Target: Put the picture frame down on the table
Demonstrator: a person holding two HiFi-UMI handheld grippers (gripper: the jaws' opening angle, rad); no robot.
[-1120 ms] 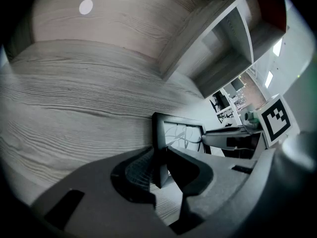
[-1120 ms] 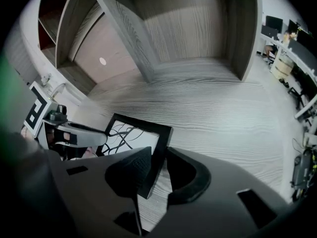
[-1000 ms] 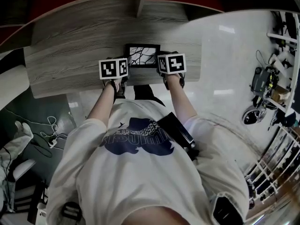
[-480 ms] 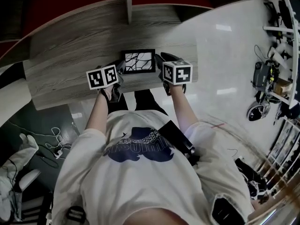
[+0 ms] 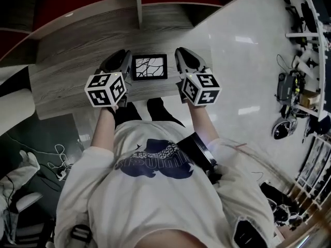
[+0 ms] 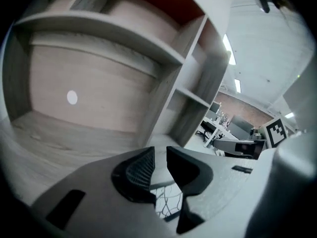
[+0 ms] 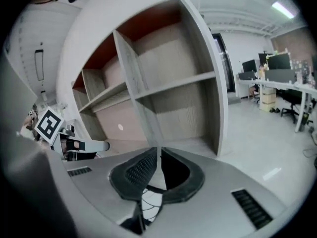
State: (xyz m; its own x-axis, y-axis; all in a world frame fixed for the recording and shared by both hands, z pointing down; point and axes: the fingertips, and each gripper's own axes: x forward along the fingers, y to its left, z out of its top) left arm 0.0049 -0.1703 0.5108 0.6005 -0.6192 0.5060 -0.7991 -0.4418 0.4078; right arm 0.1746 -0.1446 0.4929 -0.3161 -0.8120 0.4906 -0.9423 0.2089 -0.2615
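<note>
Flanking the picture frame [image 5: 149, 67], the left gripper [image 6: 161, 153] sits at 9 o'clock, jaws slightly spread and holding nothing. The right gripper [image 7: 159, 153] sits at 3 o'clock, jaws pressed together, empty. Picture frame lies flat on the counter [image 5: 67, 61]. Shelving [image 5: 138, 4] stands at 12 o'clock.

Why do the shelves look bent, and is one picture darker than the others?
Both gripper views: wide-angle lens bows the shelf unit and darkens the corners. Head view: dimmer overall, table edge curved, glare on the glossy floor.
</note>
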